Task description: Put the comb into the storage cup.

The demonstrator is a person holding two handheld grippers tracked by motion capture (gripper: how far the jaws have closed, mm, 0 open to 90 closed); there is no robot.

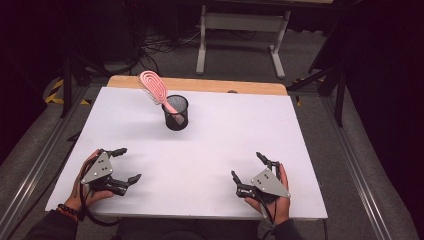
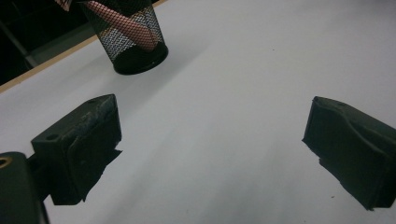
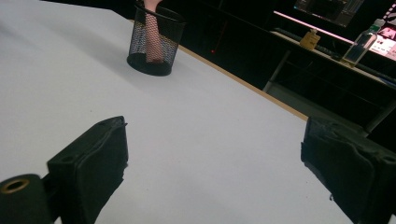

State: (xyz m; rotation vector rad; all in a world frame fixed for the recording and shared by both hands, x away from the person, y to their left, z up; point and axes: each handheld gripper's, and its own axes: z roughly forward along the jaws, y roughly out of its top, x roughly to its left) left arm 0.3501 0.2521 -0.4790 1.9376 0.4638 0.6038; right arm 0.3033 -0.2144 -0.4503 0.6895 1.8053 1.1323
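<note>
High view shows the left gripper (image 1: 124, 164) and the right gripper (image 1: 246, 167) resting low at the near edge of the table (image 1: 240, 130), each in a hand, both with jaws spread wide and holding nothing. The black mesh cup (image 1: 176, 113) stands upright toward the far side, a little left of centre and well apart from both grippers. A pink hairbrush (image 1: 155, 87) sits in it handle down, its head leaning out over the rim toward the far left.

I judge the step in hand is a reach for the brush. To do it well, the left gripper, which is nearer, should approach from above and close on the brush just below its head, where it is free of the rim. Then it should lift along the lean, so that the light cup is not tipped or dragged. The right gripper could steady the cup wall.

The table top is a plain white board with a wooden strip at the far edge. Beyond it are a grey floor, cables and a white table frame (image 1: 242, 30), in a dark room. In the right gripper view, bottles (image 3: 357, 46) stand on a distant shelf.
</note>
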